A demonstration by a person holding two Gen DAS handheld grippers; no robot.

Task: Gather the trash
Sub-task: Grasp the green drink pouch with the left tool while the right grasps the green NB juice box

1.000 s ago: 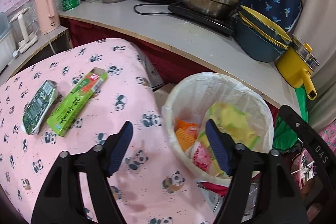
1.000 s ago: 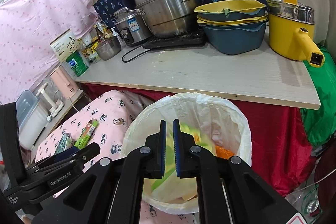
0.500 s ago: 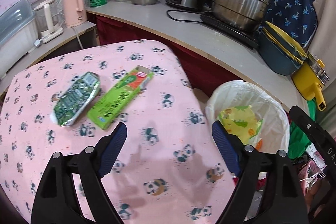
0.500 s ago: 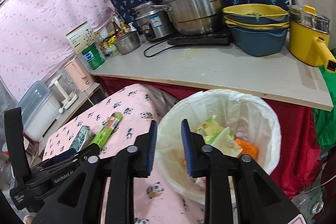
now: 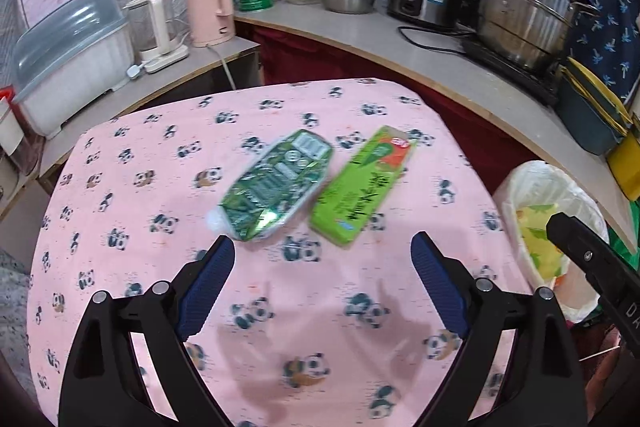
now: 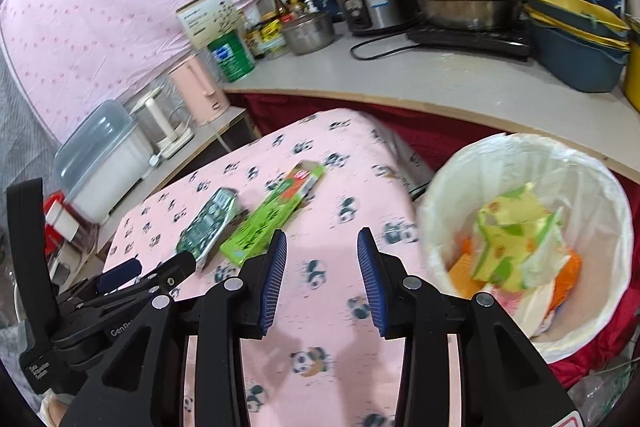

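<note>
While both pairs of tongs have swung off the bin and over the panda-print counter (image 5: 120, 187), the work has turned from dropping to fetching. Farthest left, ahead of the left tongs (image 5: 322, 267) and just beyond their left pad, lies the dark green foil packet (image 5: 276, 185), flat on the cloth. The left tongs are opening and stand wide, with only bare cloth between the pads; they grip nothing. Just to the right of the packet, near it but seemingly apart, lies the light green carton (image 5: 362, 183), ahead of the gap and toward the right pad. The right tongs (image 6: 322, 277), a second ago nearly closed over the bin, are now opening to a middling gap, and they too are empty. From them, the packet and carton sit ahead and to the left, while the white-lined trash bin (image 6: 452, 187) stands to their right, off the counter's edge, already holding yellow and orange wrappers.

That suggests the last drop is finished and two pieces remain. One for each pair looks likely: the packet for the left, the carton for the right.
</note>
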